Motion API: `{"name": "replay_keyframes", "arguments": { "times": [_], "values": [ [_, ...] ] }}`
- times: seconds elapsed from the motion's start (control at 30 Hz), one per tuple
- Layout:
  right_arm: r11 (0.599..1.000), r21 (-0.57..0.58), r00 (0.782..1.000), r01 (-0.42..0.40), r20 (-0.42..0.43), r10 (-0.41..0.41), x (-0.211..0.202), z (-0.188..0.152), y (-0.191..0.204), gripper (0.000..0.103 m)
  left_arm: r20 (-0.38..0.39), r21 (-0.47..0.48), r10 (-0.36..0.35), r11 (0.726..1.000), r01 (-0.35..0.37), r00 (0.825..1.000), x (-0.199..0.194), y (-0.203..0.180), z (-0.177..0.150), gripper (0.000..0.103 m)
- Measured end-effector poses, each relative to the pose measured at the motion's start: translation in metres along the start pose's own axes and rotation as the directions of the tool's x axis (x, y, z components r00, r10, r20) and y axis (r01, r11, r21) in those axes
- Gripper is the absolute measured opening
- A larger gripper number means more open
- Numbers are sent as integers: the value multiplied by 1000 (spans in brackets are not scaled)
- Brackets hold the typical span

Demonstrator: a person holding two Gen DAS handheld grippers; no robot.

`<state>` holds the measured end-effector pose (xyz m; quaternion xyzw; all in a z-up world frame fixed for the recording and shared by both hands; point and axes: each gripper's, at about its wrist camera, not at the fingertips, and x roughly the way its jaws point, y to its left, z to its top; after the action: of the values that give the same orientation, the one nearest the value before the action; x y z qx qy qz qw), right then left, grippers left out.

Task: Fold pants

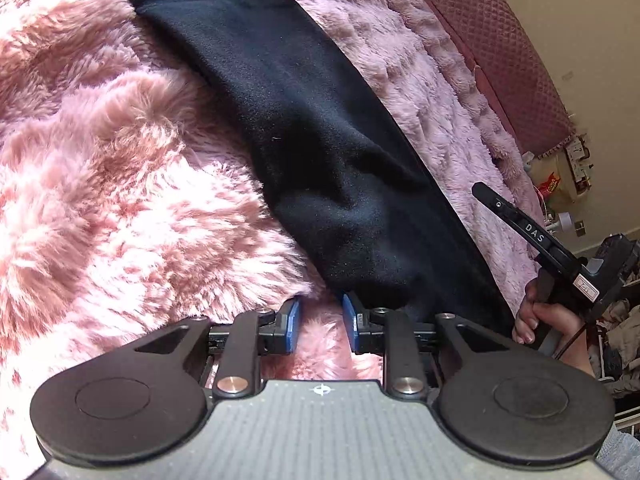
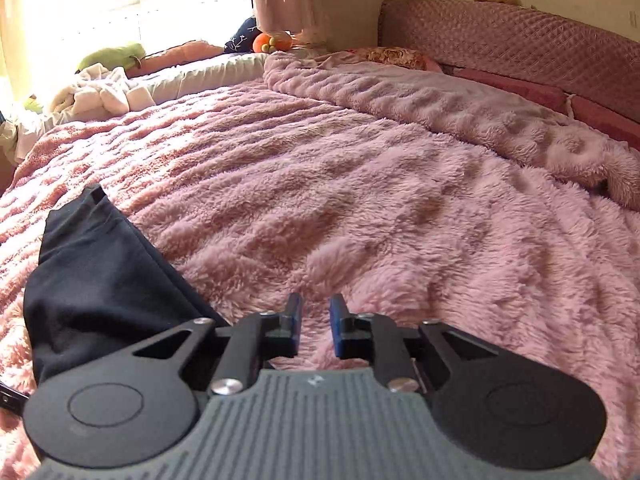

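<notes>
The black pants [image 1: 304, 136] lie as a long narrow strip on the fluffy pink blanket [image 1: 100, 184], running from the top left down to my left gripper. My left gripper [image 1: 321, 322] is open and empty, its blue pads just at the near end of the pants, its right finger touching the cloth edge. In the right wrist view the pants [image 2: 100, 280] lie at the lower left. My right gripper [image 2: 316, 322] is open and empty over the blanket [image 2: 380, 200], to the right of the pants. The right gripper also shows in the left wrist view [image 1: 486, 192], beyond the pants' right edge.
A quilted pink headboard [image 2: 520, 40] stands at the back right. A folded-back blanket ridge [image 2: 440, 100] runs along it. White clothes [image 2: 104, 92], a green plush [image 2: 116, 54] and an orange toy [image 2: 272, 42] lie by the window. Clutter sits on the floor [image 1: 616, 320].
</notes>
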<state>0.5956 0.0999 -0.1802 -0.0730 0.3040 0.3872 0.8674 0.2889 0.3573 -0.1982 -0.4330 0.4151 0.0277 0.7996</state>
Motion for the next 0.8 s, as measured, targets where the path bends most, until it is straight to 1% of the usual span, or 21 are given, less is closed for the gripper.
{"name": "replay_keyframes", "arguments": {
  "times": [0.03,0.07,0.1,0.17,0.2,0.23,0.27,0.3,0.33,0.4,0.43,0.47,0.5,0.53,0.57,0.6,0.67,0.7,0.73,0.77,0.8],
  "values": [
    [1000,1,1000,11,6,-11,-13,-1,-3,37,0,-7,-12,1000,12,1000,1,1,1,33],
    [1000,9,999,30,16,-30,-35,-4,-7,39,3,-24,-34,999,34,999,-1,6,2,36],
    [999,23,999,41,19,-41,-49,-7,-10,40,11,-42,-46,998,46,999,-2,9,3,36],
    [992,102,996,77,42,-82,-102,-24,-22,58,34,-47,-24,999,26,999,-5,9,3,36],
    [986,142,995,82,49,-90,-124,-33,-29,63,47,-33,-18,999,19,999,-8,6,2,36],
    [976,198,994,89,46,-100,-153,-45,-37,69,67,-9,-9,1000,9,998,-13,3,1,39],
    [961,258,993,97,39,-110,-179,-59,-44,69,90,6,0,1000,0,996,-17,1,0,43],
    [943,316,992,104,34,-121,-200,-71,-50,69,116,8,7,1000,-8,993,-21,2,1,45],
    [908,404,991,109,31,-133,-230,-91,-57,69,153,-8,15,1000,-14,988,-28,5,2,49],
    [832,539,986,129,20,-167,-274,-128,-62,69,209,-55,13,999,-1,978,-39,17,8,54],
    [780,609,982,144,10,-188,-297,-152,-61,69,229,-85,12,996,8,973,-44,24,11,59],
    [731,664,981,158,-18,-195,-313,-174,-60,69,231,-122,14,992,14,973,-47,33,16,60],
    [687,705,979,175,-51,-198,-325,-192,-58,69,214,-155,7,988,27,977,-47,43,23,60],
    [639,746,977,188,-73,-202,-337,-215,-54,67,212,-188,-3,981,43,977,-48,53,28,56],
    [612,768,975,188,-72,-209,-345,-230,-51,63,228,-228,-4,972,58,974,-52,61,33,56],
    [580,795,975,176,-60,-215,-354,-247,-45,62,257,-255,0,965,68,966,-57,69,38,56],
    [485,859,968,161,-42,-247,-366,-283,-38,63,324,-248,29,967,56,946,-66,78,50,58],
    [436,891,965,129,-10,-263,-371,-297,-36,63,355,-255,43,966,53,934,-70,84,55,59],
    [376,924,957,69,44,-286,-379,-314,-36,62,377,-284,46,957,68,925,-71,93,59,60],
    [320,947,947,11,93,-306,-383,-328,-36,62,391,-314,28,944,105,920,-70,102,63,60],
    [260,964,936,-50,136,-325,-387,-342,-38,62,396,-355,-26,918,179,918,-65,114,71,60]
  ]
}}
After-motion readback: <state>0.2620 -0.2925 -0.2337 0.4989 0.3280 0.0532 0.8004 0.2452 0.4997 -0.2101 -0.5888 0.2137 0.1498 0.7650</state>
